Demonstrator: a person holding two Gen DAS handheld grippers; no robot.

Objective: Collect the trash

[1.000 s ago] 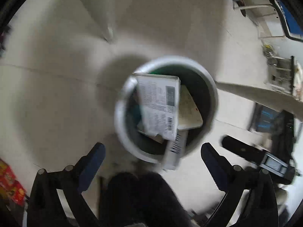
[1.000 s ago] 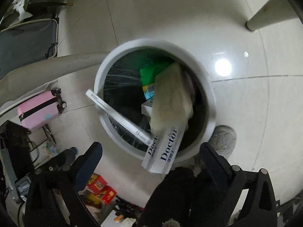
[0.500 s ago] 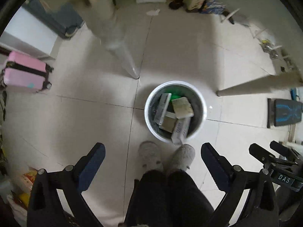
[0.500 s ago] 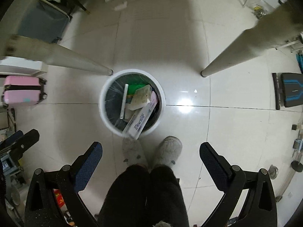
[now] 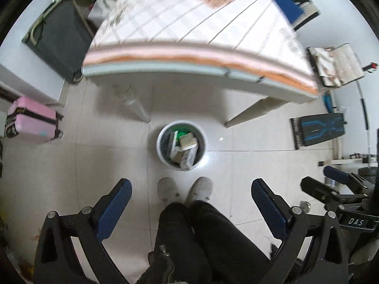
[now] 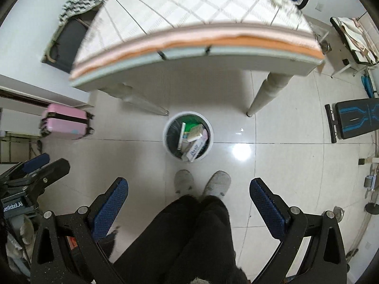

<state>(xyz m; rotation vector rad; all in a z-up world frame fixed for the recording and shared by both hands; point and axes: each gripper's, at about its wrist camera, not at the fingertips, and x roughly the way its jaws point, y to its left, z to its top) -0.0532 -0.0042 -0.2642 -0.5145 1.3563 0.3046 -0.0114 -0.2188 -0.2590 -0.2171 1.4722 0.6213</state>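
Observation:
A white round trash bin (image 5: 163, 139) stands on the tiled floor under the table's front edge; it also shows in the right wrist view (image 6: 167, 132). It holds several cardboard boxes (image 5: 187, 142) and a green packet (image 6: 191, 122). My left gripper (image 5: 190, 191) is open and empty, high above the floor, well above the bin. My right gripper (image 6: 189, 190) is open and empty at a similar height. The right gripper shows at the right edge of the left wrist view (image 5: 331, 184).
A table with a checked cloth (image 5: 194, 23) fills the top, its legs (image 6: 267, 97) near the bin. The person's legs and slippers (image 5: 184, 189) stand before the bin. A pink suitcase (image 5: 30, 118), a dark suitcase (image 5: 56, 37) and a black bench (image 6: 355, 120) stand around.
Both grippers have risen far above the bin, which now looks small. The table top has come into view. Both grippers stay open and empty.

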